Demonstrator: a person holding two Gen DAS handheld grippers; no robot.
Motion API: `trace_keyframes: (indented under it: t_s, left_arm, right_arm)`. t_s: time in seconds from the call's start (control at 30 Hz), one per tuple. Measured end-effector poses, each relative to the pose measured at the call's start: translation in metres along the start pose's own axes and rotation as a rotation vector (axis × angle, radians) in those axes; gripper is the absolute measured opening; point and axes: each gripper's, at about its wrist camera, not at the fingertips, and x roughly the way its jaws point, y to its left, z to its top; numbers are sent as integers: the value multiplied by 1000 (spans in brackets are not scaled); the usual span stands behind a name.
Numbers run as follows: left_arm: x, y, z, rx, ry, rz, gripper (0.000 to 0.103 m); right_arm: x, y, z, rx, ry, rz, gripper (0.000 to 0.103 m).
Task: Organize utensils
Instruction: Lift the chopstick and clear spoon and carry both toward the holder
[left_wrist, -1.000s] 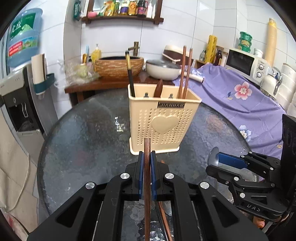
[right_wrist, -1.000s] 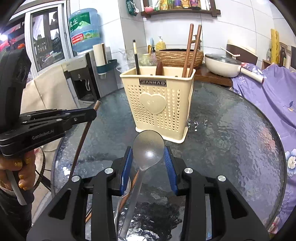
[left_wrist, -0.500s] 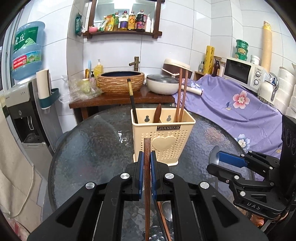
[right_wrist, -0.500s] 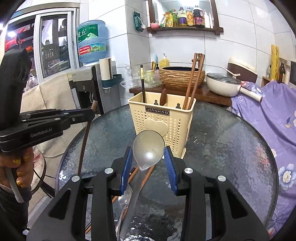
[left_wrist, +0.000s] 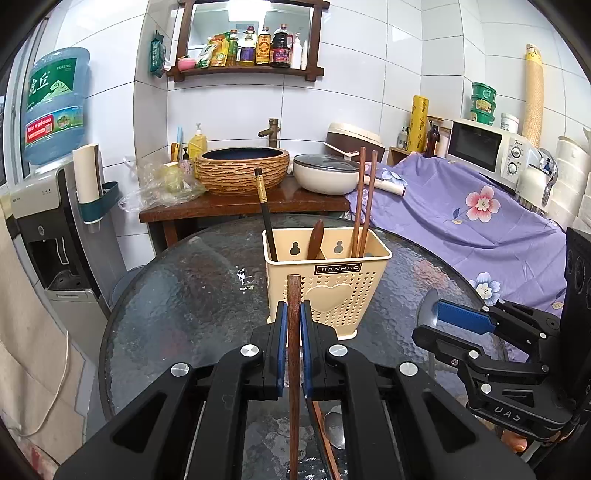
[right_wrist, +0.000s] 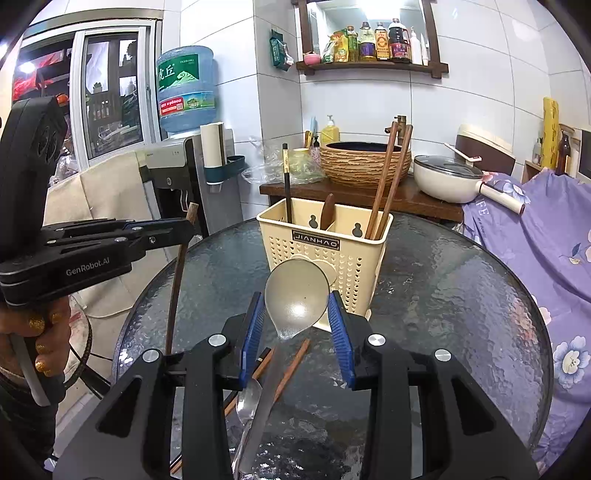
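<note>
My left gripper is shut on a brown wooden chopstick that stands upright between its blue pads, above the glass table. In the right wrist view the left gripper hangs at the left with the chopstick slanting down from it. My right gripper is shut on the bowl of a metal spoon; from the left wrist view it sits at the right. Beyond both stands a cream perforated utensil holder, which has a black chopstick, a wooden handle and a pair of brown chopsticks in it.
Loose chopsticks and another spoon lie on the round glass table beneath the right gripper. A purple flowered cloth lies to the right. A wooden stand with a basin is behind, a water dispenser at the left.
Both grippers have risen above the table with the chopstick and the spoon still held. The holder now sits lower and smaller in both views. Neither grip has changed.
</note>
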Motion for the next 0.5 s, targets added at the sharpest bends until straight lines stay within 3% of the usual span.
trace_keyframes:
  t_s: [0.37, 0.4, 0.43, 0.5]
  left_arm:
    - [0, -1, 1, -1, -3, 1, 7]
    - [0, -2, 1, 0, -3, 2, 7]
    - [1, -2, 1, 0, -4, 2, 7]
    - [1, -2, 1, 0, -5, 1, 7]
  right_arm:
    - [-1, -2, 2, 15, 3, 4, 36]
    - [-1, -2, 2, 15, 2, 3, 29]
    - [1, -2, 2, 14, 11, 6, 14]
    - [3, -3, 2, 18, 21, 7, 14]
